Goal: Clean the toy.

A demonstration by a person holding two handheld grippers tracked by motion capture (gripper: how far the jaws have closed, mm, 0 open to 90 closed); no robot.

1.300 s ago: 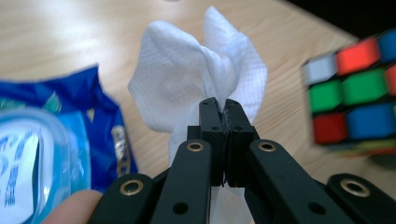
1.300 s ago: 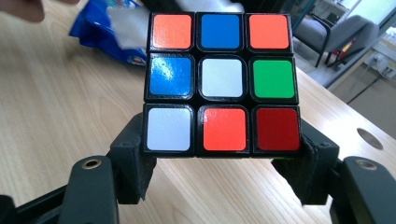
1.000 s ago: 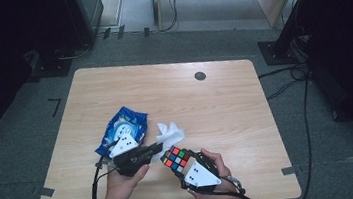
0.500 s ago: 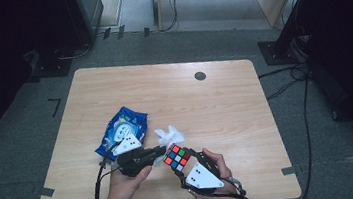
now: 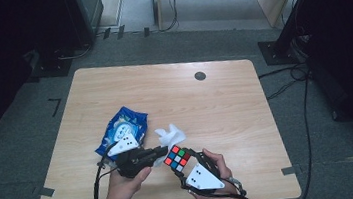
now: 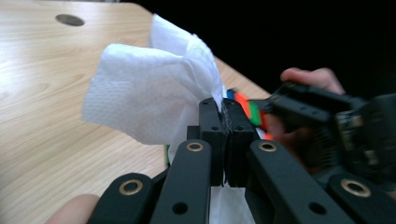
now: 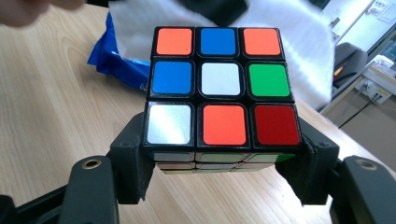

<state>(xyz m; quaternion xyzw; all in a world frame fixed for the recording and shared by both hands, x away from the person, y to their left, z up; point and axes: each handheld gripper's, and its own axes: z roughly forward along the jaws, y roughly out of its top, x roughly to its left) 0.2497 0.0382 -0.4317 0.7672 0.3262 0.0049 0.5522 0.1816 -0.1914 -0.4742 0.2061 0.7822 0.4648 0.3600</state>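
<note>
Left gripper (image 5: 162,150): clamped on white tissue (image 6: 149,93), just beside cube;
Right gripper (image 7: 219,161): holding puzzle cube (image 7: 219,84);
Blue packet (image 5: 122,131): on worktop (image 5: 225,99), beyond cube

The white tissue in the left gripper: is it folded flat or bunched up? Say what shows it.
Bunched up. The tissue puffs out in crumpled lobes where the left gripper pinches it with shut jaws.

Blue packet (image 5: 126,129) print too small to read, cube's (image 7: 223,91) underside hidden, right hand (image 6: 308,81) blurred
</note>
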